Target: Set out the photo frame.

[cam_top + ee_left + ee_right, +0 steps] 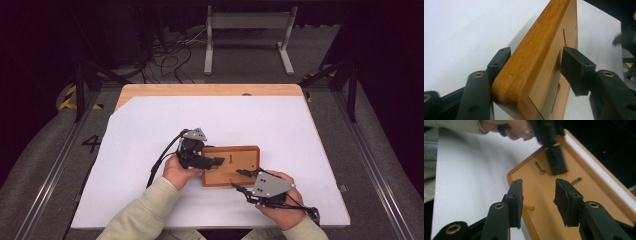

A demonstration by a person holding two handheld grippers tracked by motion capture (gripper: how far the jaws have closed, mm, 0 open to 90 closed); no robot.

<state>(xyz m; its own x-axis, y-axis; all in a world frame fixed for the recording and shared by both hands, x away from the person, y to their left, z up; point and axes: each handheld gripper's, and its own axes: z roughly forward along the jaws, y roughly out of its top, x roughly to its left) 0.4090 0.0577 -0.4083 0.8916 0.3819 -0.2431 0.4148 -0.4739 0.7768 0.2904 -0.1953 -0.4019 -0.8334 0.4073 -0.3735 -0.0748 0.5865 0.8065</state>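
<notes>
The wooden board (230, 165) lies near the middle of the white table (150, 130); the left claw (216, 161) straddles its left edge, jaws not quite pinching. The right claw (243, 179) hovers spread over its near right corner, holding nothing.

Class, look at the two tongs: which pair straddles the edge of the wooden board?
The left tongs: their jaws sit either side of the flat brown wooden board's edge. The right tongs hover open above its face.

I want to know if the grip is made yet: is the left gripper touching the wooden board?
Touching. In the left gripper view one pad lies against the board's rounded edge; the other stands just off its flat face.
</notes>
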